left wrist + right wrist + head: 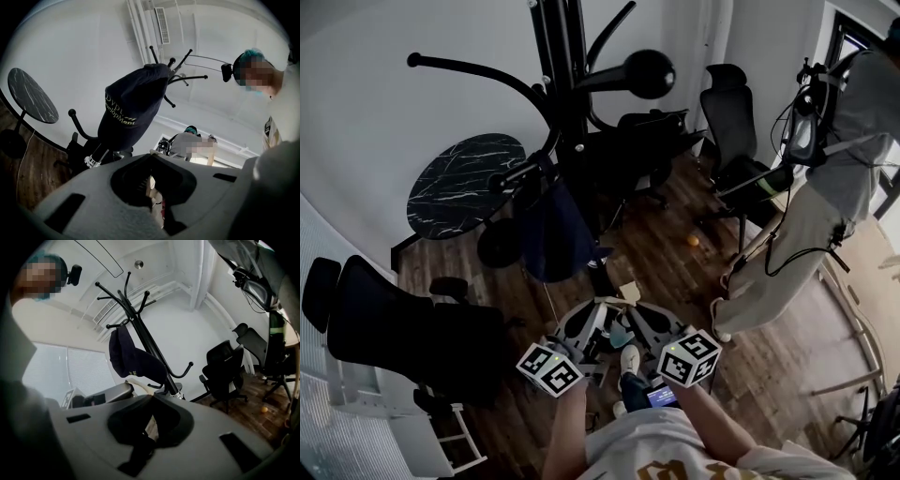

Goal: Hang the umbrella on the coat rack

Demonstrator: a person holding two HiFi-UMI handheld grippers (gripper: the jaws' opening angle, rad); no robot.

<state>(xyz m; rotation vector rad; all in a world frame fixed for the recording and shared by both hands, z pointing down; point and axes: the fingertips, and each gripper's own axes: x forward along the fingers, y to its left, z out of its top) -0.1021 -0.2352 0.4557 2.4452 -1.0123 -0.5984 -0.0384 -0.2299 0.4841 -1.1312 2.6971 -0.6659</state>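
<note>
We saw the dark blue umbrella (555, 239) hung on the black metal coat rack (567, 75), a round marbled table (464, 183) to its left, a black office chair (731, 112) to its right.

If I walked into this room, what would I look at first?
Most likely the tall black coat rack in the middle, with its curvy hooks and a dark blue umbrella hanging on it. After that, the round black table with white veins, to the rack's left by the wall. You'd also notice a person in pale clothes standing at the right.
</note>
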